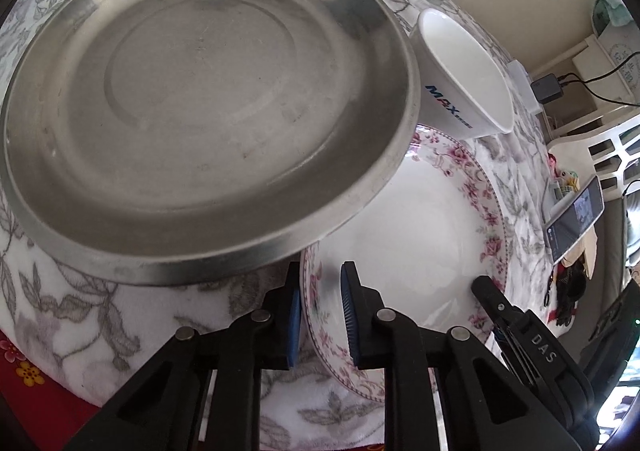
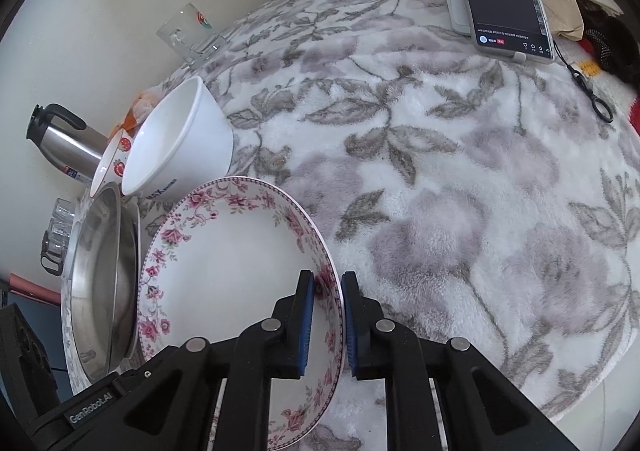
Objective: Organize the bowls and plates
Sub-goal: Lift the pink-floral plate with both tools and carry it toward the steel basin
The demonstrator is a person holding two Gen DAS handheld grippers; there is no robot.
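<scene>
We have both claws on the floral plate [image 2: 224,251]: right gripper [image 2: 325,321] clamped on its right rim, left gripper [image 1: 320,315] closed on its left rim. Steel plate [image 1: 200,107] and white bowl [image 1: 460,67] beyond remain unstacked; only our right view shows the strawberry bowl [image 2: 114,159]

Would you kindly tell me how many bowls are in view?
2: a plain white ceramic bowl beside the flower-rimmed white plate, and a smaller strawberry-patterned bowl just behind it. The steel plate may hide others.
</scene>
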